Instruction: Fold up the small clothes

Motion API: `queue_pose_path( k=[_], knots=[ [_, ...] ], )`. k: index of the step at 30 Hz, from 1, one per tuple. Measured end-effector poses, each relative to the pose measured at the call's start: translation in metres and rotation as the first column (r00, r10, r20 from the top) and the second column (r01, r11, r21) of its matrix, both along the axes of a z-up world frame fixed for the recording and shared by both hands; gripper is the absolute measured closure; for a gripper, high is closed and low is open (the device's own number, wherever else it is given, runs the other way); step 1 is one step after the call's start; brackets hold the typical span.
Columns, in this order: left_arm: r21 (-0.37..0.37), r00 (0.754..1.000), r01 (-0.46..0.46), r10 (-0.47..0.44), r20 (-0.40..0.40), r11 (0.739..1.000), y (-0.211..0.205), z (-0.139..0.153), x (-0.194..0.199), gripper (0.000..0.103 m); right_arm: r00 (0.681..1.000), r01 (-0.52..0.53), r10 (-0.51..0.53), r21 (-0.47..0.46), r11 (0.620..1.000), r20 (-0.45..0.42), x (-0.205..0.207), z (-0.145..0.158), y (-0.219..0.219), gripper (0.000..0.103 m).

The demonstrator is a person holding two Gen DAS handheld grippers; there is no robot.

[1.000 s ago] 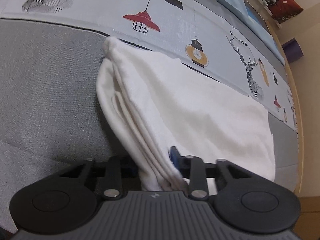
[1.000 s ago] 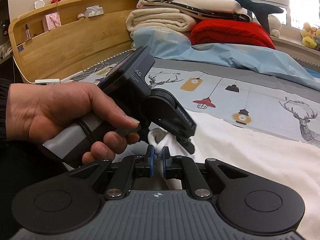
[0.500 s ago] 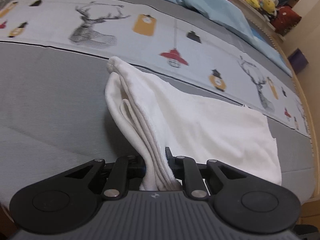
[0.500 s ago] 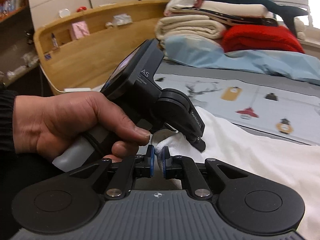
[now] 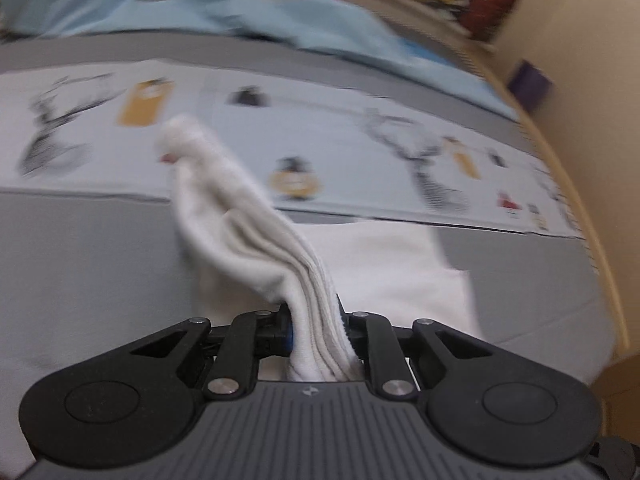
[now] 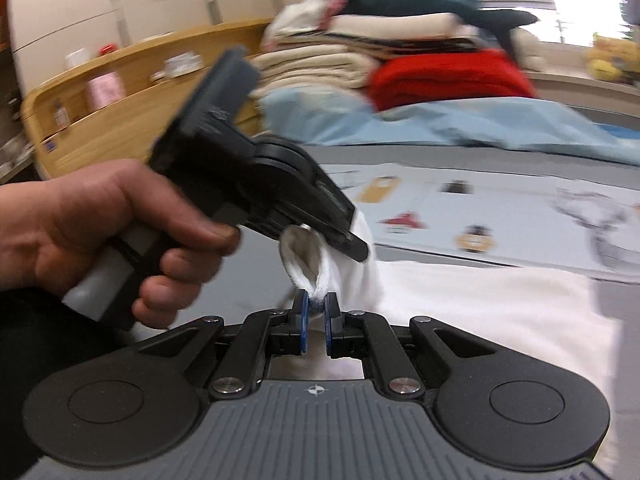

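Observation:
A small white garment is held up off the bed by both grippers. My left gripper is shut on a bunched, folded edge of it. The cloth stretches away from that gripper as a taut strip, and the rest lies flat on the bed. In the right wrist view my right gripper is shut on a corner of the same garment, just below the left gripper's body, which a hand holds. Both views are blurred by motion.
The bed has a grey sheet and a pale printed cover with deer and lamps. Folded blankets, one red, are stacked at the head, over a light blue quilt. A wooden headboard stands at left.
Both grippers have lifted and swung, raising the gripped edge of the garment off the bed. The cloth is now pulled into a narrower, taut strip. Both grips have held.

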State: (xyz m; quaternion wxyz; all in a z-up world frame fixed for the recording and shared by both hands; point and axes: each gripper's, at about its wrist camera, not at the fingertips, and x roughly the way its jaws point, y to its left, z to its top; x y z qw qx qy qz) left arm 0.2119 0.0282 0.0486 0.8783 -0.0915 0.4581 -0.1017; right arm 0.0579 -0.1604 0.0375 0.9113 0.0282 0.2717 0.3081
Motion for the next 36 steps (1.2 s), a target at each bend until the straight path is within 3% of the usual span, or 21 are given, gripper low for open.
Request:
queue_pose_path(
  k=[4, 8, 9, 11, 13, 14, 16, 19, 21, 24, 28, 29, 31, 32, 34, 36],
  knots=[
    [-0.069, 0.992, 0.118, -0.114, 0.057, 0.991, -0.072, 0.002, 0.000, 0.086, 0.987, 0.159, -0.159, 0.005, 0.987, 0.005, -0.007, 0.000, -0.065, 0.096],
    [-0.144, 0.976, 0.216, -0.209, 0.065, 0.966, -0.125, -0.004, -0.005, 0.056, 0.941, 0.337, -0.337, -0.024, 0.941, -0.004, -0.015, -0.006, -0.120, 0.096],
    [-0.151, 0.973, 0.226, -0.214, 0.087, 0.962, -0.132, -0.004, -0.007, 0.055, 0.924, 0.379, -0.381, -0.060, 0.923, -0.031, -0.012, -0.013, -0.130, 0.096],
    [-0.150, 0.969, 0.233, -0.218, 0.113, 0.961, -0.138, -0.003, -0.010, 0.052, 0.869, 0.454, -0.479, -0.185, 0.872, -0.122, -0.002, -0.035, -0.145, 0.096],
    [-0.149, 0.976, 0.211, -0.201, 0.081, 0.966, -0.134, -0.007, -0.007, 0.052, 0.793, 0.498, -0.574, -0.327, 0.803, -0.201, 0.008, -0.061, -0.158, 0.098],
    [-0.142, 0.980, 0.198, -0.191, 0.059, 0.970, -0.128, -0.010, -0.006, 0.052, 0.756, 0.519, -0.607, -0.341, 0.784, -0.244, 0.012, -0.070, -0.166, 0.097],
    [-0.119, 0.983, 0.180, -0.181, 0.008, 0.976, -0.121, -0.018, -0.003, 0.054, 0.718, 0.559, -0.622, -0.275, 0.782, -0.312, 0.015, -0.075, -0.179, 0.096],
    [-0.081, 0.978, 0.194, -0.199, -0.056, 0.978, -0.108, -0.028, -0.002, 0.057, 0.709, 0.602, -0.613, -0.154, 0.784, -0.348, 0.017, -0.071, -0.189, 0.089],
    [-0.050, 0.970, 0.224, -0.228, -0.087, 0.973, -0.102, -0.035, -0.004, 0.066, 0.700, 0.627, -0.605, -0.080, 0.775, -0.379, 0.016, -0.072, -0.197, 0.069],
    [-0.014, 0.949, 0.282, -0.281, -0.144, 0.959, -0.092, -0.052, -0.010, 0.074, 0.673, 0.643, -0.599, -0.057, 0.764, -0.433, 0.029, -0.081, -0.196, 0.067],
    [0.071, 0.900, 0.375, -0.345, -0.266, 0.924, -0.088, -0.092, -0.020, 0.082, 0.599, 0.665, -0.590, -0.074, 0.743, -0.542, 0.046, -0.107, -0.199, 0.067],
    [0.106, 0.886, 0.397, -0.351, -0.301, 0.912, -0.089, -0.101, -0.022, 0.093, 0.592, 0.663, -0.578, -0.069, 0.745, -0.562, 0.048, -0.112, -0.198, 0.068],
    [0.131, 0.869, 0.435, -0.377, -0.321, 0.891, -0.086, -0.112, -0.028, 0.094, 0.607, 0.648, -0.565, -0.063, 0.759, -0.559, 0.047, -0.113, -0.193, 0.089],
    [0.127, 0.866, 0.445, -0.390, -0.314, 0.887, -0.084, -0.113, -0.031, 0.094, 0.619, 0.642, -0.568, -0.068, 0.764, -0.543, 0.046, -0.109, -0.191, 0.093],
    [0.106, 0.863, 0.453, -0.406, -0.302, 0.885, -0.075, -0.112, -0.035, 0.094, 0.636, 0.645, -0.572, -0.051, 0.763, -0.518, 0.042, -0.098, -0.189, 0.097],
    [0.078, 0.859, 0.460, -0.421, -0.291, 0.884, -0.066, -0.109, -0.038, 0.094, 0.630, 0.656, -0.577, -0.043, 0.754, -0.520, 0.035, -0.086, -0.190, 0.098]
  ],
)
